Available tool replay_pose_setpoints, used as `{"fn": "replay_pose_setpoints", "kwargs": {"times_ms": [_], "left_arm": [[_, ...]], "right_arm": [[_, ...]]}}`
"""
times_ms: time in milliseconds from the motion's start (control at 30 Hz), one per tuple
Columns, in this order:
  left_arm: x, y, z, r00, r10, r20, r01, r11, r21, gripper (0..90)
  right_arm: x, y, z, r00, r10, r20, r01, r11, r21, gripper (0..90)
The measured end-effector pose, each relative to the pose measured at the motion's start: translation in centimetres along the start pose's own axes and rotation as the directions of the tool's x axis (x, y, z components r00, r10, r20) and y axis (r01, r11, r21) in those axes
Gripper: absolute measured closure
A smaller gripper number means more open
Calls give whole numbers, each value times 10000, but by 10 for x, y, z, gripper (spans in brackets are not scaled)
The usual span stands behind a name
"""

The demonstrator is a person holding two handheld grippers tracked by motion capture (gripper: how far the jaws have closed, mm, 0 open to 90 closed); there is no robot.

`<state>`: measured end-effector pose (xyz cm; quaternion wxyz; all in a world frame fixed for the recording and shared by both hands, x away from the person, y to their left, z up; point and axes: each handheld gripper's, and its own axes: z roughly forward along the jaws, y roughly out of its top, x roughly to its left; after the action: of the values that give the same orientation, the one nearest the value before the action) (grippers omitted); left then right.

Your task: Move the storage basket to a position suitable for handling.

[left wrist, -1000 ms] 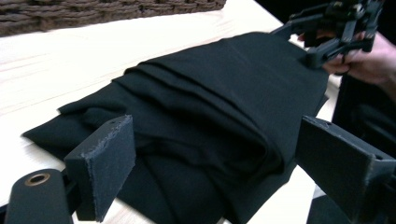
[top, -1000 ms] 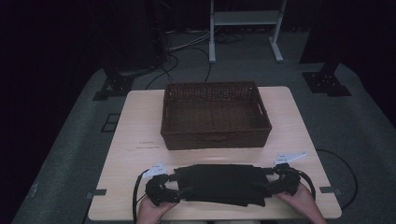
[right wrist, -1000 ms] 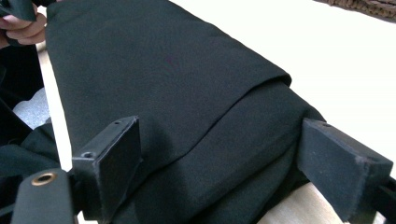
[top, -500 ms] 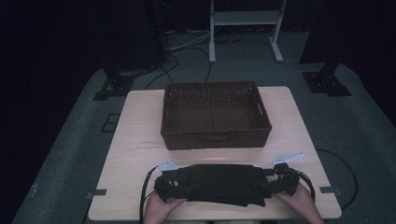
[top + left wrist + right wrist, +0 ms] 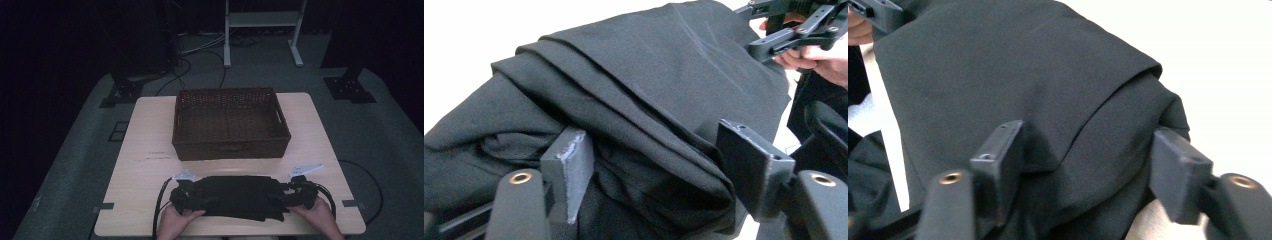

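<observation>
Cloth: a folded black garment (image 5: 240, 196) lies flat on the table (image 5: 145, 145), in the lower middle of the high view, near the front edge.
Left gripper (image 5: 186, 196): at the left end of the garment, lower left of centre in the high view. In the left gripper view its 2 jaws stand on either side of the thick folded edge (image 5: 649, 165); they have just been closing and the fabric bulges between them (the left pad touches the cloth, the right one seems just beside it).
Right gripper (image 5: 298, 192): at the right end of the garment. Its jaws have also just been closing, with the folded corner (image 5: 1088, 135) between them; the left pad presses into the fabric, and the right pad is at the fold's edge.
Basket (image 5: 230, 150): a brown wicker one, in the middle of the high view, just behind the garment and apart from it.
Hands: 2 hands enter from the bottom edge, each on 1 gripper.
</observation>
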<state>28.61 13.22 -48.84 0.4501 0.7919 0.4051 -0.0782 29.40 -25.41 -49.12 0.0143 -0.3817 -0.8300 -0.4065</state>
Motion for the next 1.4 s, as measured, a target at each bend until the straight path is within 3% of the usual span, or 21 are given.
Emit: {"fn": "replay_pose_setpoints", "kwargs": {"times_ms": [333,433,467,567,700,1400], "left_arm": [[-4,5,4,9997,171,-167,-172,9999,-14,463],[-4,5,3,9992,315,-244,-318,9994,-140,534],[-4,5,3,9987,424,-275,-430,9989,-207,598],[-5,6,2,9979,571,-312,-579,9980,-257,689],[-7,9,1,9953,855,-454,-864,9961,-165,737],[-12,3,-11,9896,1346,-514,-1384,9871,-799,781]], "right_arm": [[3,0,5,9995,-9,-312,7,10000,-86,636],[4,1,6,9994,-186,-295,183,9998,-108,690],[5,2,6,9991,-292,-293,289,9995,-113,712],[7,2,5,9988,-430,-249,425,9989,-199,726],[7,2,3,9984,-418,-380,403,9984,-397,740],[10,5,-10,9961,-395,-786,305,9932,-1127,744]]}}
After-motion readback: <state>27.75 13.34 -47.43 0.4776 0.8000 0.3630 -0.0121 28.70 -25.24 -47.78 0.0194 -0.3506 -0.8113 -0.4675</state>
